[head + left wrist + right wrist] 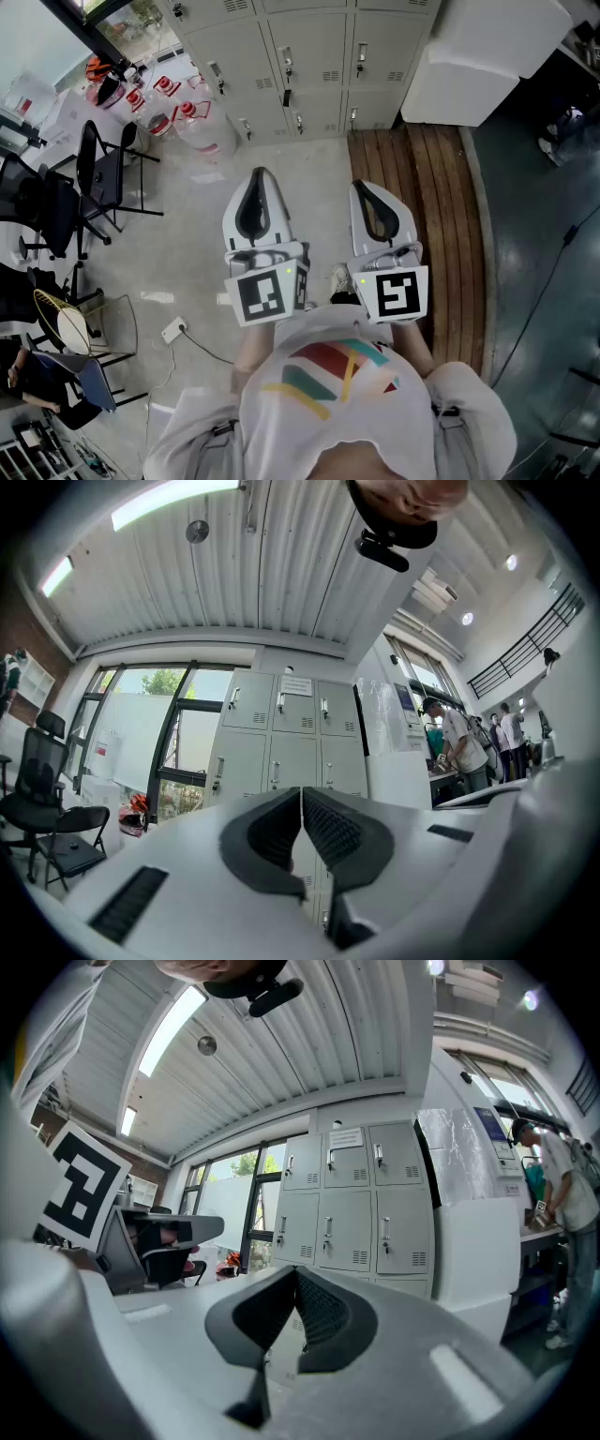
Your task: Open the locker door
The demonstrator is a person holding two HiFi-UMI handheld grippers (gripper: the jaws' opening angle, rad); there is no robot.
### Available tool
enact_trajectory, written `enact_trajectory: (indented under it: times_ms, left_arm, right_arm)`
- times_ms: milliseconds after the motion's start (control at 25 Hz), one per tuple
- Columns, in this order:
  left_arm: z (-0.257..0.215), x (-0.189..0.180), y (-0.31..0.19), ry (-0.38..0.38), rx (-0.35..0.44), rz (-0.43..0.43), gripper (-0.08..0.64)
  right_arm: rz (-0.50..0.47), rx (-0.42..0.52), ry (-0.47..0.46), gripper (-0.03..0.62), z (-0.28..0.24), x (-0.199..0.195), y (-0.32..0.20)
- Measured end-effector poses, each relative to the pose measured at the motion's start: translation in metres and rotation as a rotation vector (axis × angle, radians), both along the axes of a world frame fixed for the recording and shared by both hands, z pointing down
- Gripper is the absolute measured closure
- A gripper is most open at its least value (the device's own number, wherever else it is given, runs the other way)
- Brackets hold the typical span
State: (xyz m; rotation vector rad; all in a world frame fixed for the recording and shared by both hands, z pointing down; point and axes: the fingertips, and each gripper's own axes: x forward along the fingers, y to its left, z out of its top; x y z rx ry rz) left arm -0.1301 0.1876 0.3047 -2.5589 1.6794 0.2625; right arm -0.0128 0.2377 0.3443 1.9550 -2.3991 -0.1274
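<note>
The left gripper (260, 174) and the right gripper (362, 186) sit side by side at the centre of the head view, just above the person's white shirt (337, 394); both point up-frame toward the lockers (309, 56), and both are well apart from them; each of the 2 carries 1 marker cube, the left cube (265, 293) and the right cube (398, 292), on its near end. In the left gripper view the left gripper (301, 790) has its jaws pressed together with nothing between them; in the right gripper view the right gripper (295, 1270) is likewise closed and empty.

The lockers (352, 1204) stand at the centre of that view as 3 columns of grey doors; 2 rows show whole above the jaws, so 6 doors, with more partly hidden below; all visible doors are closed. Each door is upright, its long axis vertical, its face toward the grippers; each handle sits near the door's left edge. In the left gripper view the lockers (291, 733) also fill the centre. 2 black chairs (98, 178) stand at the head view's left.
</note>
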Motion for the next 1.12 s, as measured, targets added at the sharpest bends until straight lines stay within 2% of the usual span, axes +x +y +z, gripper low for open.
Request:
enact_trajectory:
  times_ms: [200, 520, 880, 1120]
  left_arm:
    - [-0.005, 0.013, -0.011, -0.007, 0.022, -0.022, 0.543]
    - [-0.006, -0.004, -0.033, 0.005, 0.003, -0.091, 0.543]
    - [-0.002, 0.012, -0.038, -0.034, 0.035, -0.097, 0.543]
    - [0.013, 0.015, -0.044, -0.054, 0.003, -0.099, 0.543]
  right_arm:
    - [-0.031, 0.004, 0.0, 0.588, 0.0, 0.012, -0.017]
    - [-0.034, 0.007, -0.012, 0.588, -0.001, 0.02, -0.036]
    - [-0.03, 0.009, -0.018, 0.588, 0.009, 0.042, -0.044]
    - [-0.086, -0.031, -0.042, 0.588, 0.023, 0.039, -0.05]
